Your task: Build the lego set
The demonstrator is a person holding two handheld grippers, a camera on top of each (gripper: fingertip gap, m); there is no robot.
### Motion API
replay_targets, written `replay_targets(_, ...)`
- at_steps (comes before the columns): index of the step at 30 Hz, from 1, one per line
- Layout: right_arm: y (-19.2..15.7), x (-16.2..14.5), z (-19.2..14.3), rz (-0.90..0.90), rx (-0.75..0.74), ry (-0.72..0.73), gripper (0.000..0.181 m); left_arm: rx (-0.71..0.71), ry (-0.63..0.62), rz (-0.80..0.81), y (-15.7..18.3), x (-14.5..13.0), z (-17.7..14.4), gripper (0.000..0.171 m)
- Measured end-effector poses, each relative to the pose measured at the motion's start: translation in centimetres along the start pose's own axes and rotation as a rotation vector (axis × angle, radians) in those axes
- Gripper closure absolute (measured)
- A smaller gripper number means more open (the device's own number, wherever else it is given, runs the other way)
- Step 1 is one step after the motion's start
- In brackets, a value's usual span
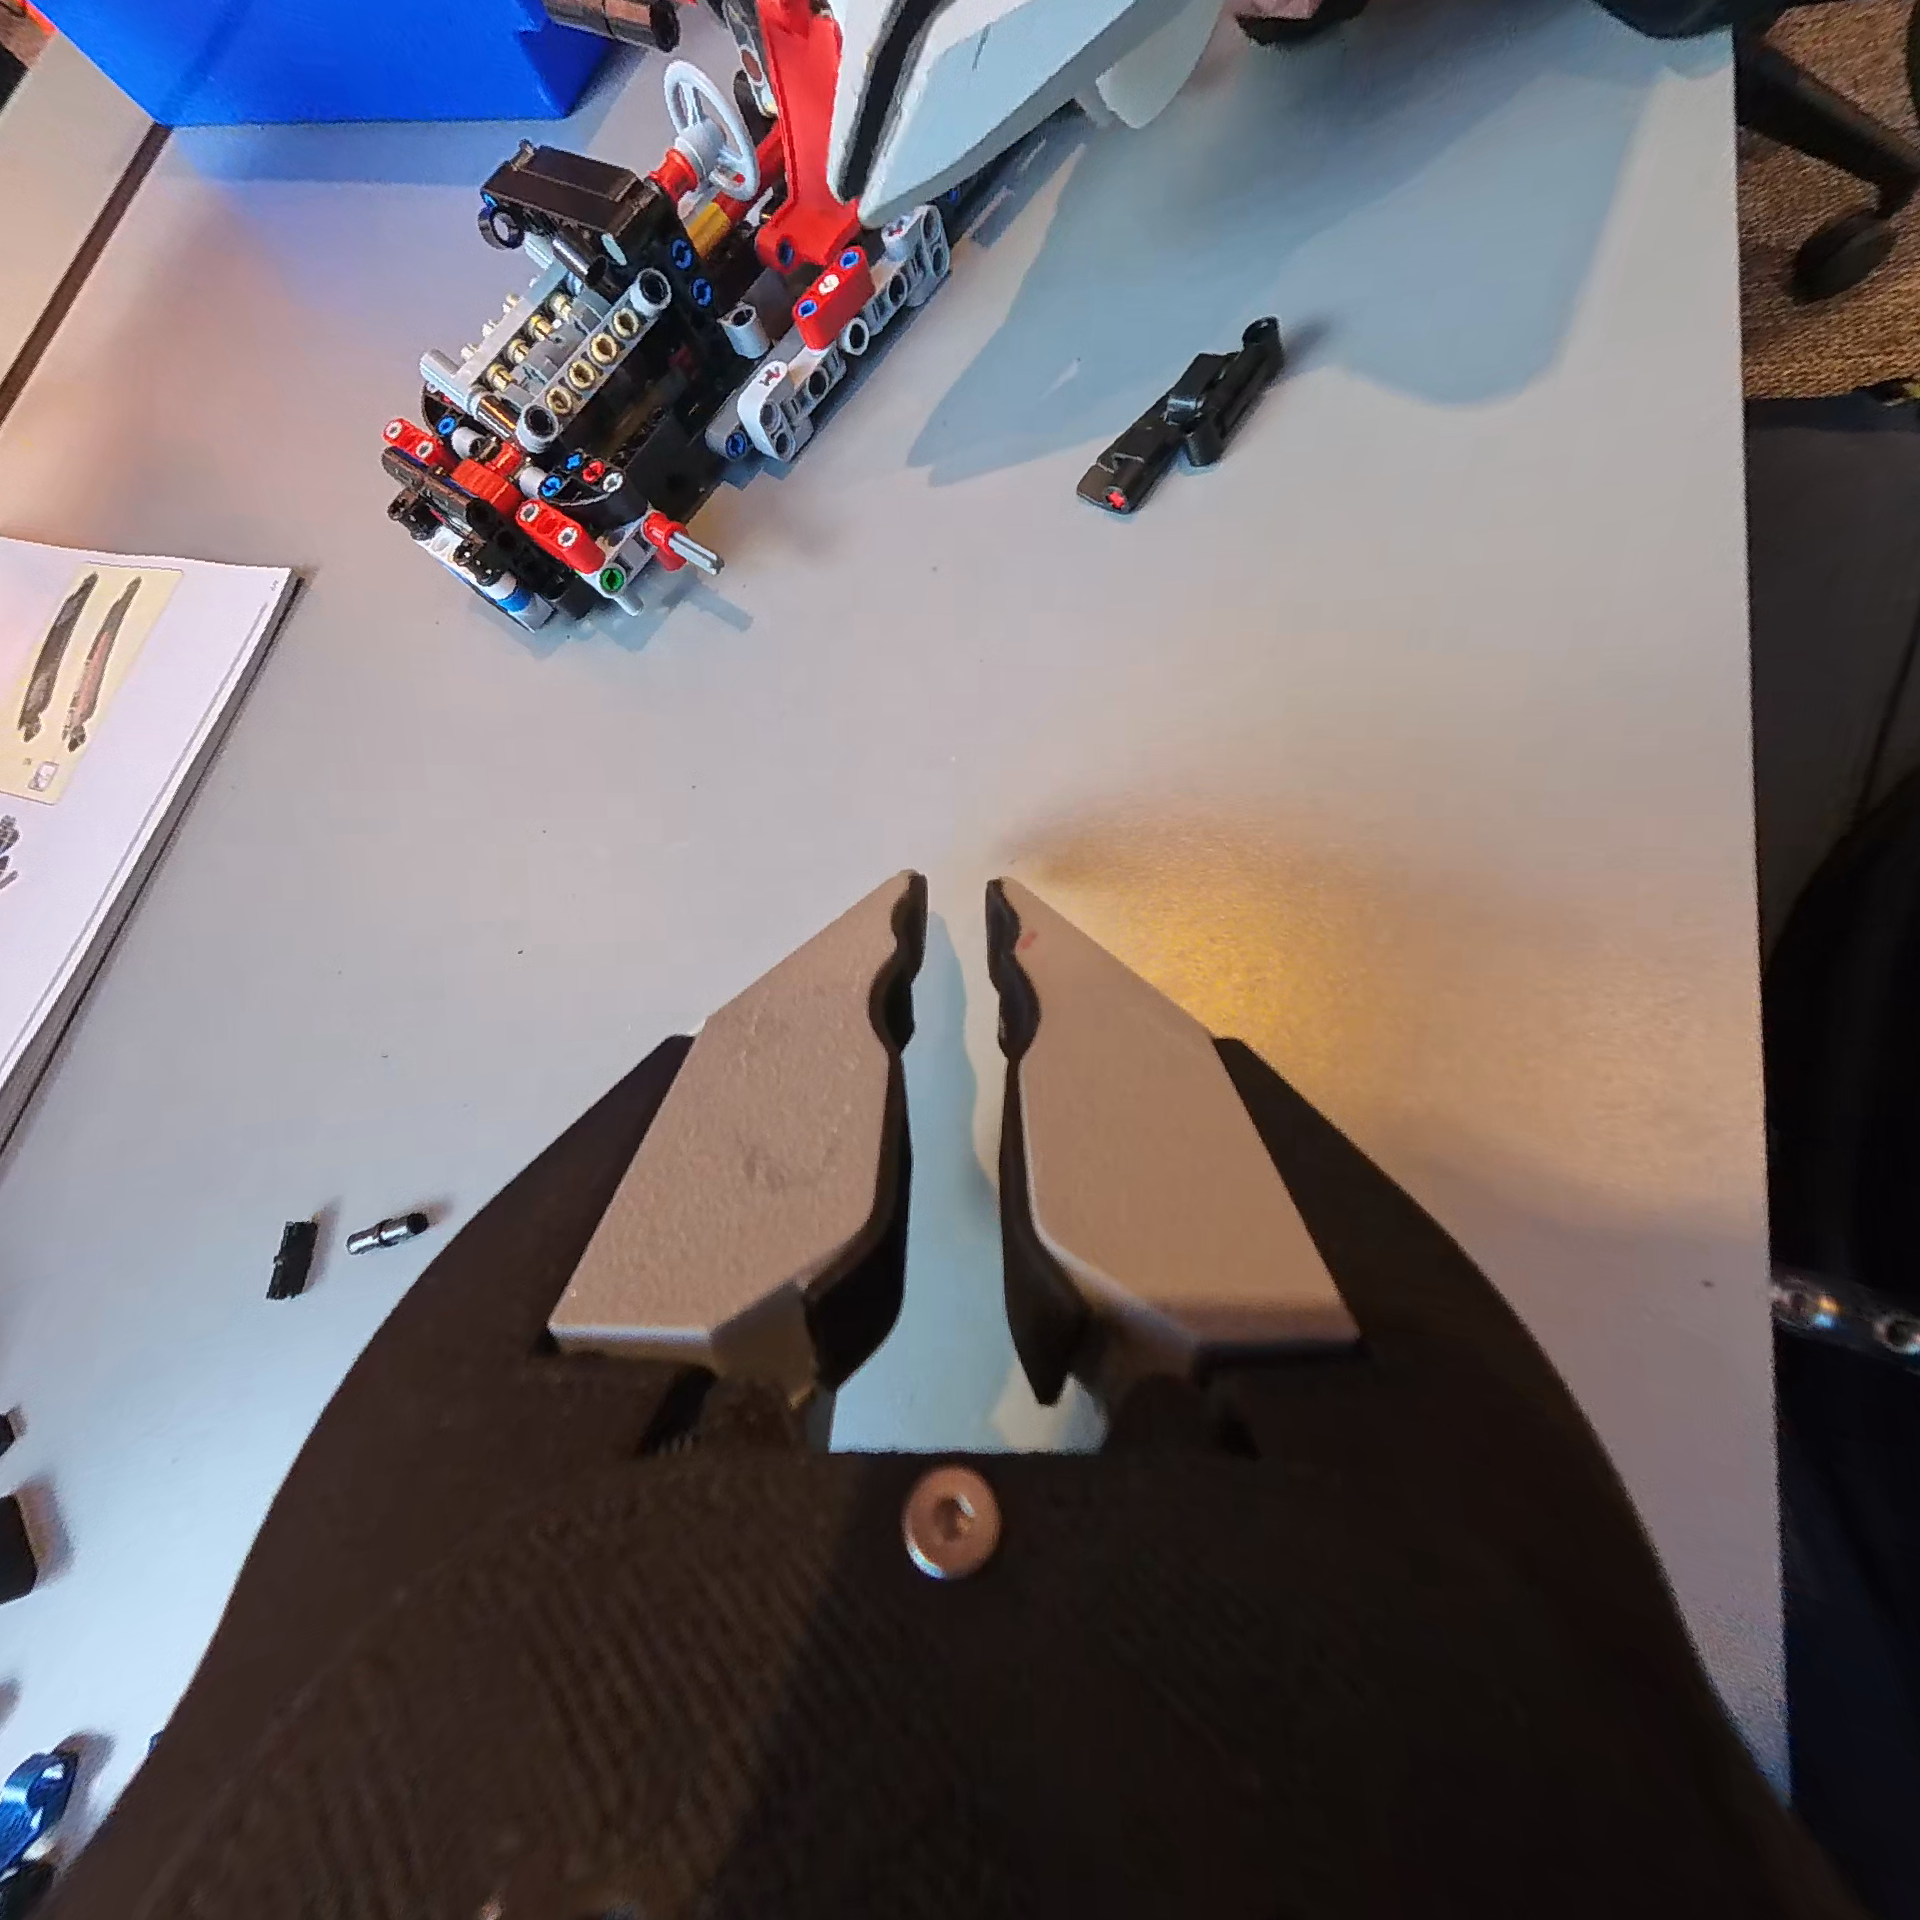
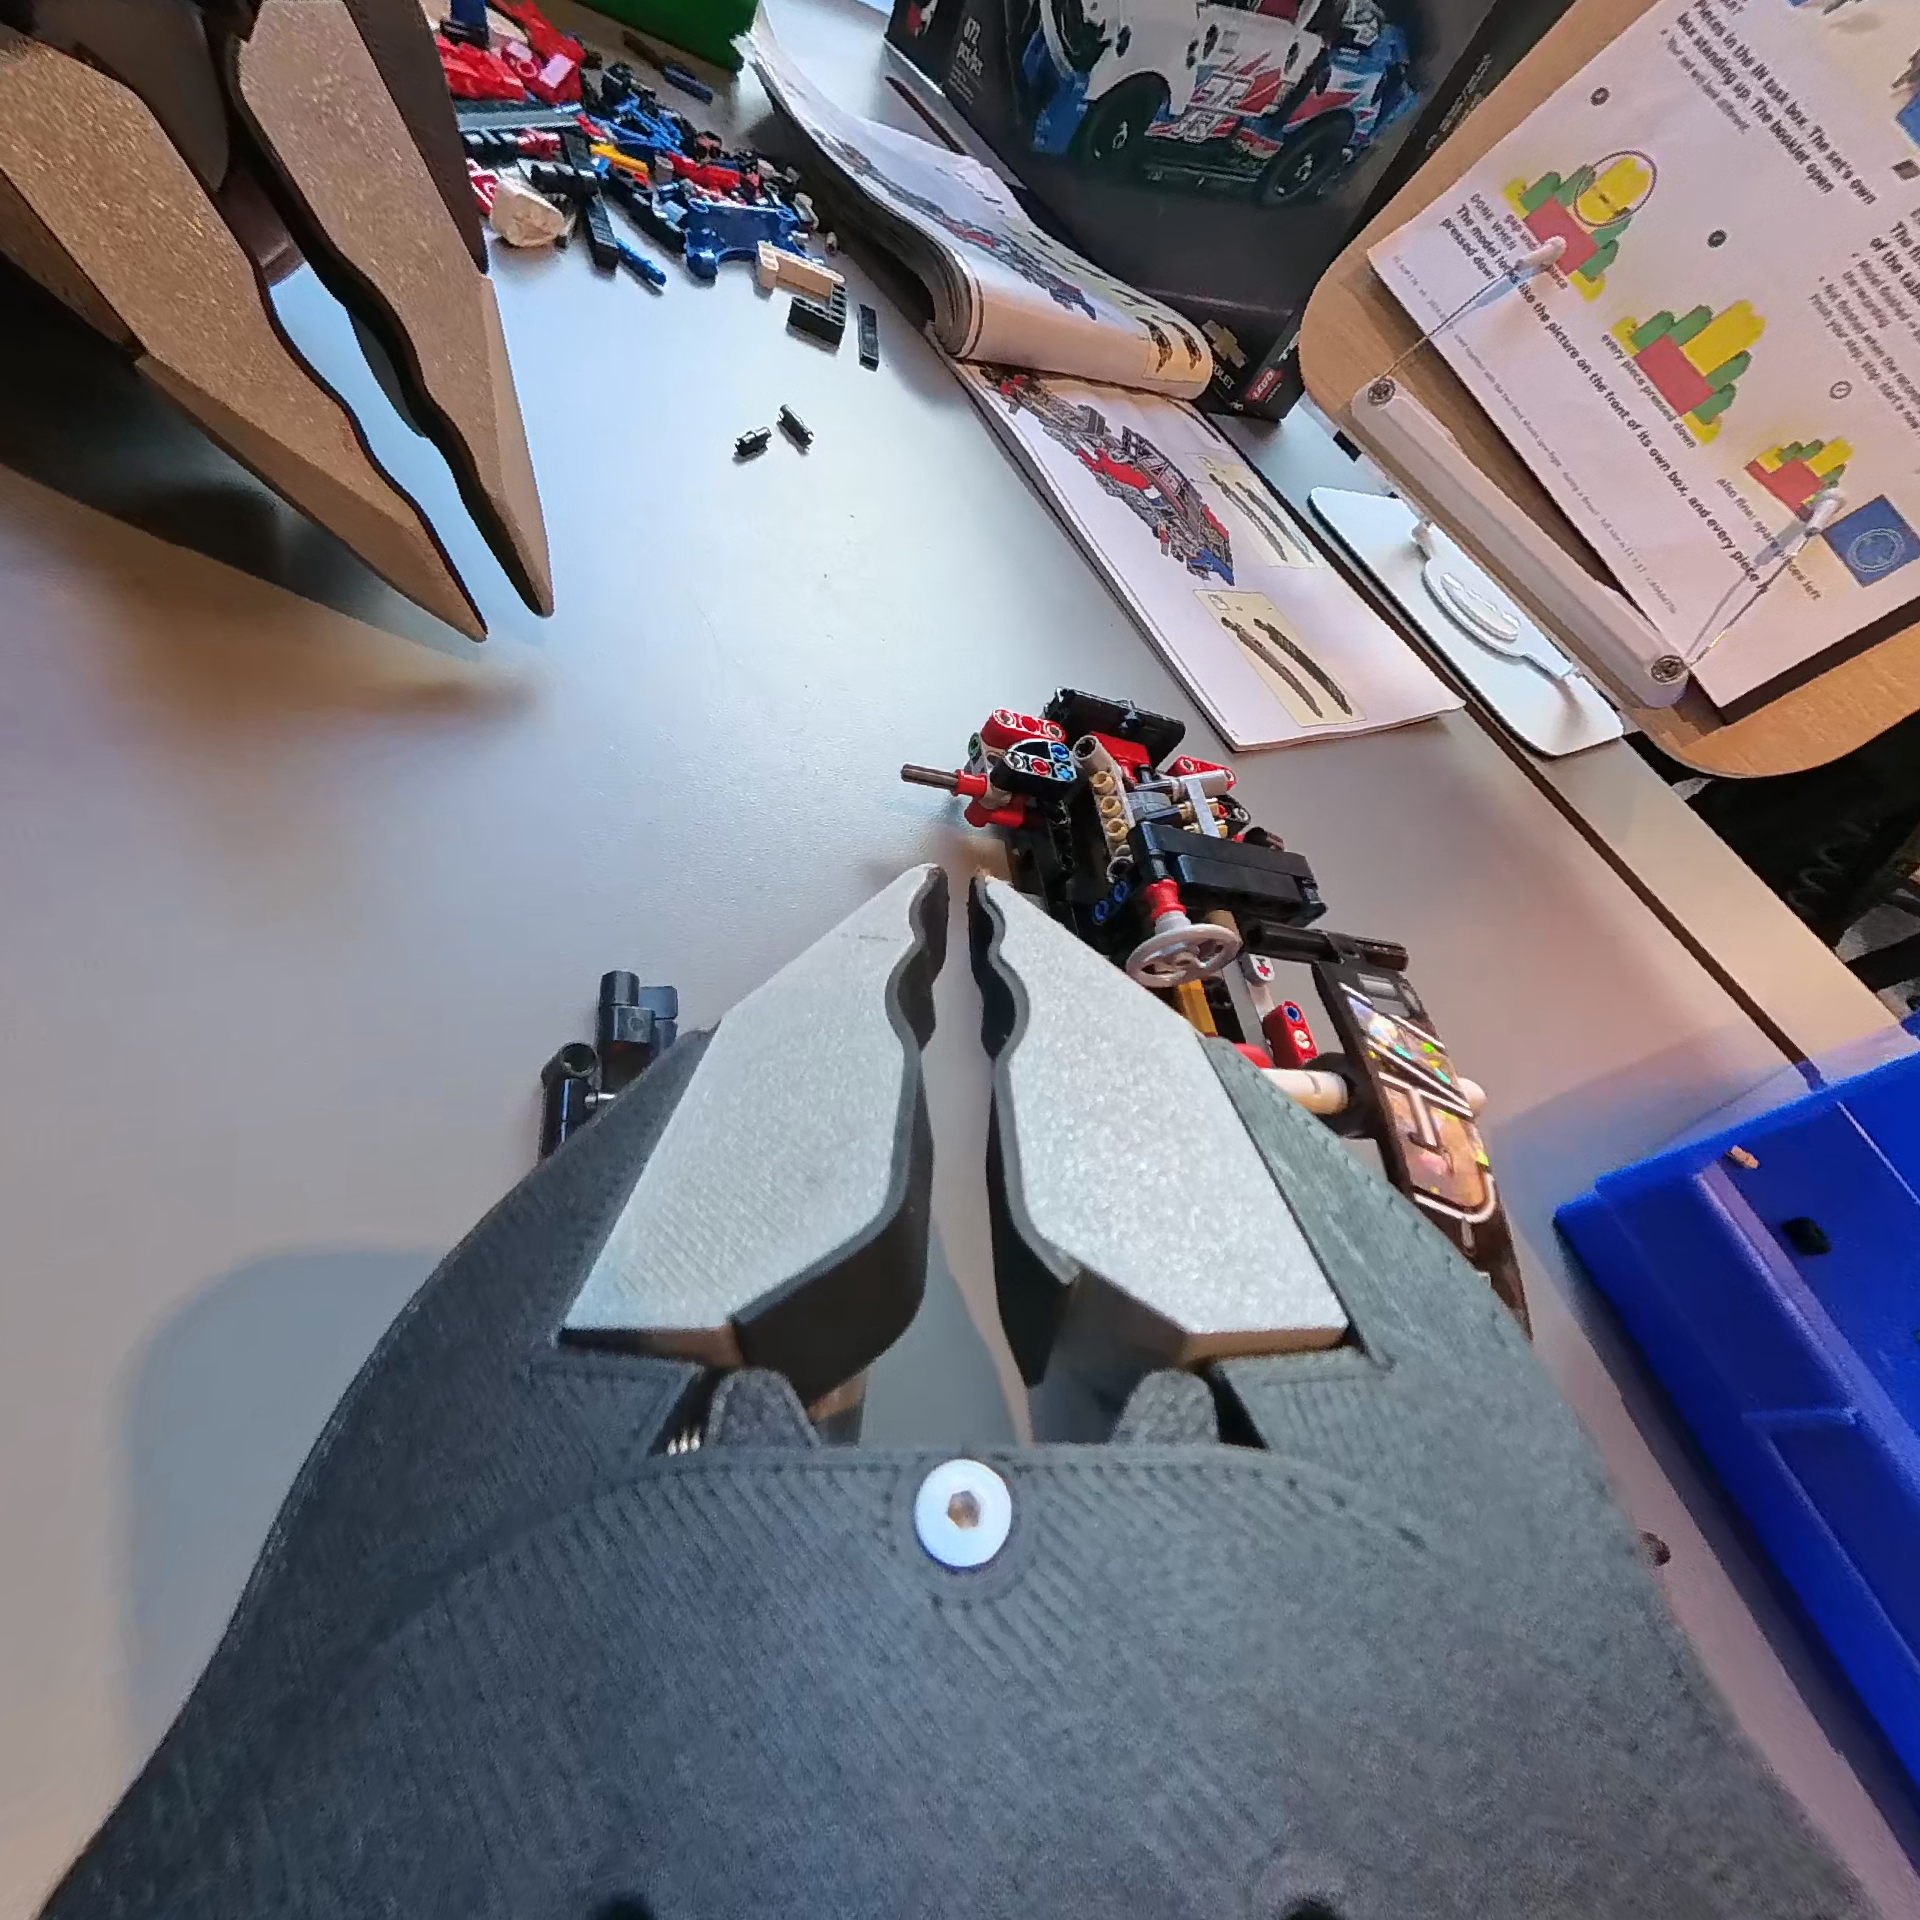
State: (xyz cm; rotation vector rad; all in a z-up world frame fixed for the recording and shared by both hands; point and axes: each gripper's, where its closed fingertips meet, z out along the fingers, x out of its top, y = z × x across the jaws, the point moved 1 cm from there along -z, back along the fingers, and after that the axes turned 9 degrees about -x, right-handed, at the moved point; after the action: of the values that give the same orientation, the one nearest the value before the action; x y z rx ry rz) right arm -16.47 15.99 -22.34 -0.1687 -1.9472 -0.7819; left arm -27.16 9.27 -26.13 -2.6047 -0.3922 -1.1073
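The partly built Lego car chassis (image 1: 623, 364), black, red and grey with a white steering wheel, lies on the grey table (image 1: 935, 675). It also shows in the right wrist view (image 2: 1143, 862). My right gripper (image 2: 958, 883) is empty, its fingers almost touching, low beside the chassis's near side. My left gripper (image 1: 956, 894) is empty with a narrow gap between its fingers, hovering over bare table away from the chassis. A small black sub-assembly (image 1: 1184, 416) lies apart from the chassis, and is half hidden under my right gripper in its own view (image 2: 623, 1029). Two small black pins (image 1: 353, 1247) lie left of my left gripper.
An open instruction booklet (image 2: 1195, 520) lies behind the chassis. A pile of loose pieces (image 2: 644, 177) and the set's box (image 2: 1195, 104) sit at the far end. A blue bin (image 2: 1766, 1351) stands right of the chassis. A stand with a printed sheet (image 2: 1662, 312) is nearby. The table edge (image 1: 1751, 727) runs along the right. Tip to tip, the grippers are about 12 centimetres apart.
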Motion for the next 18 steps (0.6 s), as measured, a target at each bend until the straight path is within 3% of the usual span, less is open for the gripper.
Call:
replay_targets(11,-0.1,0.0,0.1,-0.008,0.001,-0.002,0.18,0.027,-0.042,0.02,-0.1,-0.3,0.4,0.164)
replay_targets(18,-0.1,0.0,0.0,-0.008,0.002,0.002,0.18,0.136,0.015,-0.04,-3.1,1.1,0.0,0.162)
